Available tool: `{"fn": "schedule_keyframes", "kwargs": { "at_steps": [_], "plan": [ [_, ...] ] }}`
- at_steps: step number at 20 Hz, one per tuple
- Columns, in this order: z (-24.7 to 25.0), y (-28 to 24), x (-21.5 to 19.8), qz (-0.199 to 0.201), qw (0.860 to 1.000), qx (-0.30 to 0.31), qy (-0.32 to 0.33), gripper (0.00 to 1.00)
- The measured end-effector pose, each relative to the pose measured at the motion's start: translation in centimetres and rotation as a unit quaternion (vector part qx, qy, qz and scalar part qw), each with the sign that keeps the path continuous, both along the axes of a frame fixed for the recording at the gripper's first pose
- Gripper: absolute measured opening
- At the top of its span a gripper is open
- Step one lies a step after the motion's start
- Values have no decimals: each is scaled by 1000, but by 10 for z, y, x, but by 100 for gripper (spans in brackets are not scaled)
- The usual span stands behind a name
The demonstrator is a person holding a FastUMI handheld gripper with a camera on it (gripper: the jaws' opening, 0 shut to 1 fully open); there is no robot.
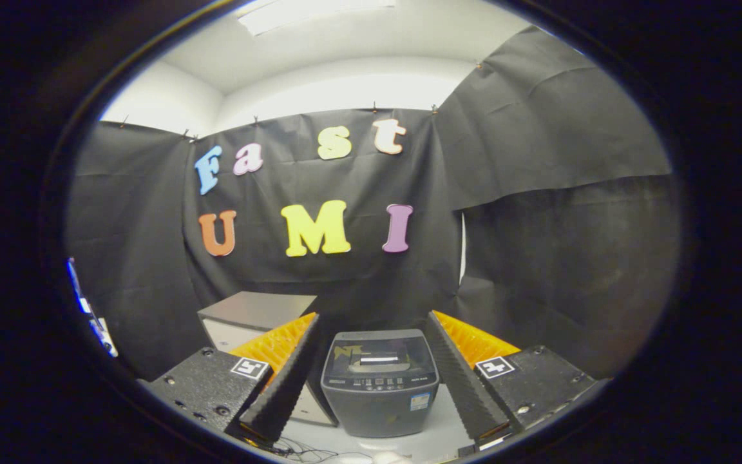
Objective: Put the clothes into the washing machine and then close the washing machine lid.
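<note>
A small dark grey top-loading washing machine stands on a white surface, seen between my two fingers and a little beyond them. Its lid lies flat and looks closed, with a control strip along the front edge. My gripper is open, its fingers spread wide on either side of the machine, with nothing between them. No clothes are in sight.
A grey-topped white box stands behind and left of the washing machine, partly hidden by my left finger. Black cloth walls close in the booth at the back and on both sides. Thin cables lie on the white surface near my fingers.
</note>
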State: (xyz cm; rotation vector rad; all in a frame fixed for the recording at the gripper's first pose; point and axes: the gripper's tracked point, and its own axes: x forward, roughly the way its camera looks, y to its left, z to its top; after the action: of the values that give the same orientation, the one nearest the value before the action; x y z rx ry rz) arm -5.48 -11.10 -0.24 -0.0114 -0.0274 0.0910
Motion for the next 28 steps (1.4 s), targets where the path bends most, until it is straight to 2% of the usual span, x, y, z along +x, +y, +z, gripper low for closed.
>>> {"fn": "schedule_keyframes", "kwargs": {
  "at_steps": [3,10,19,28],
  "plan": [
    [0,12,-19,16,1000,-2,2,100],
    [4,16,-52,6,1000,-11,-12,100],
    [11,-6,-52,-20,1000,2,-10,100],
    [0,14,-49,9,1000,-2,7,100]
  ]
}}
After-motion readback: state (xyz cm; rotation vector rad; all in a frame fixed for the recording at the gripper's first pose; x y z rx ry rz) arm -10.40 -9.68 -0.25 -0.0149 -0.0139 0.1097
